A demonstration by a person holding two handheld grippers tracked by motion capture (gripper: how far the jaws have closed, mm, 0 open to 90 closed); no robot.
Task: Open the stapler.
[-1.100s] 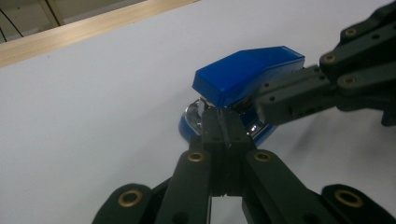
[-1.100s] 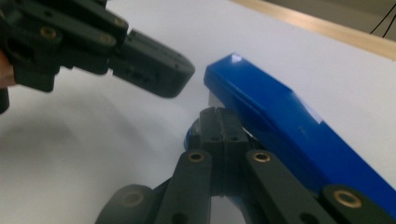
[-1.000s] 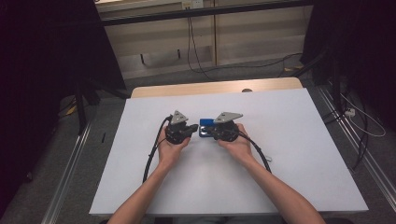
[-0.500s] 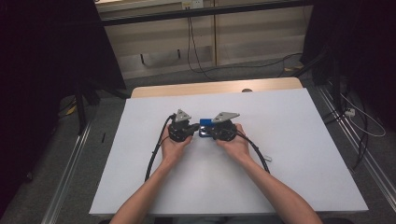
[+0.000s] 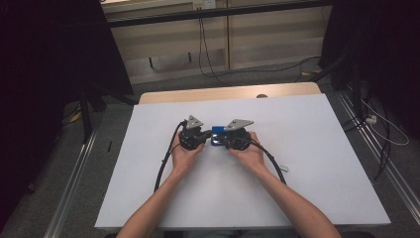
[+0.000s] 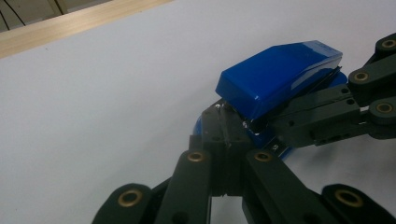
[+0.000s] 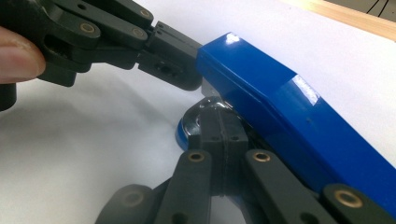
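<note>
We found a blue stapler [image 5: 218, 132] held between the two grippers above the white table [image 5: 317, 163], near its middle. The left gripper [image 6: 223, 140] had its jaws pressed together at the stapler's lower front, just under the raised blue top arm. The right gripper [image 7: 219, 122] likewise stood with jaws drawn together, pinching metal beneath that arm from the opposite end. We could not tell exactly which part each pair gripped. We judged the stapler rigid, moderately light, and glossy, so slippery on its plastic shell. Its hinged arm would swing if taken by the top alone. We advised holding the base or the metal channel, close to the hinge.
</note>
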